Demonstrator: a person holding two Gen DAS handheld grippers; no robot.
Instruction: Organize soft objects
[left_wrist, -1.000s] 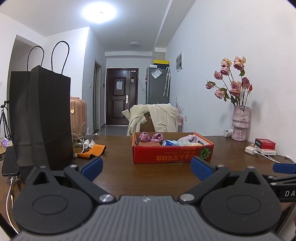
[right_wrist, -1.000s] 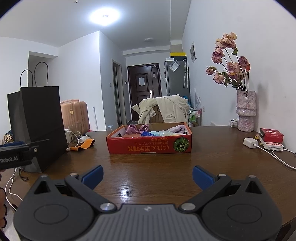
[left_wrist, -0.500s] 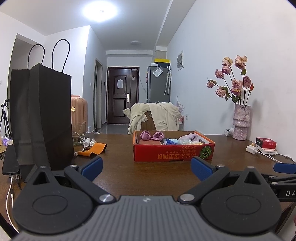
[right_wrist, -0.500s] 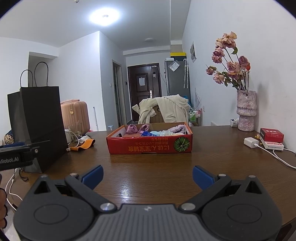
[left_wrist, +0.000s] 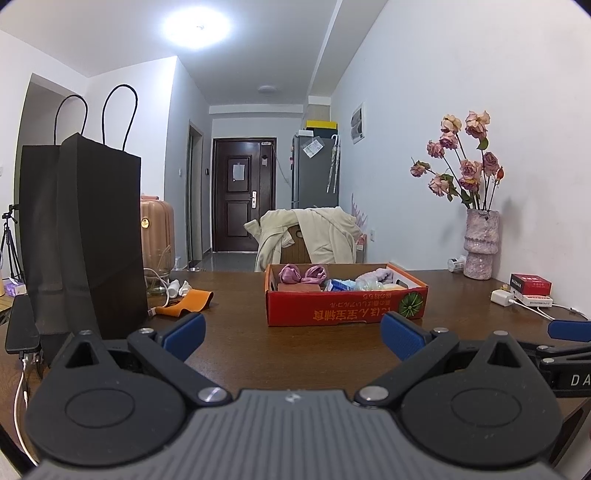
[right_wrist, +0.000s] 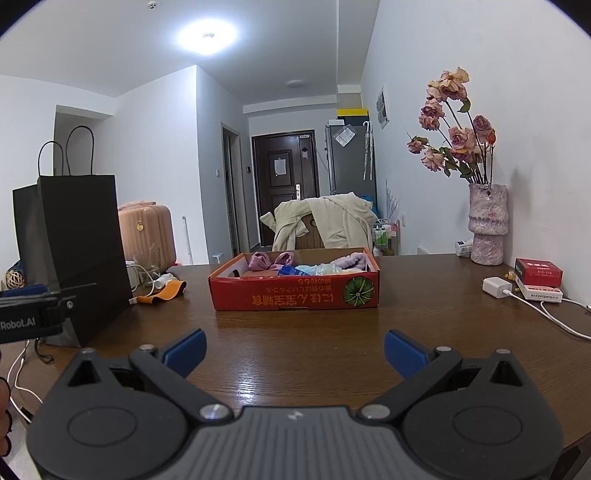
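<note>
Hovering above the near edge of the desk, both tools are held wide open and empty.

The left tool and right tool are aimed at a red cardboard box standing mid-desk, well apart from both. Soft objects are seen piled inside it, pink ones at its far left. A black paper bag stands upright at the left.

White walls, glowing ceiling light, dark door down the hallway, coat-draped chair behind brown table.
</note>
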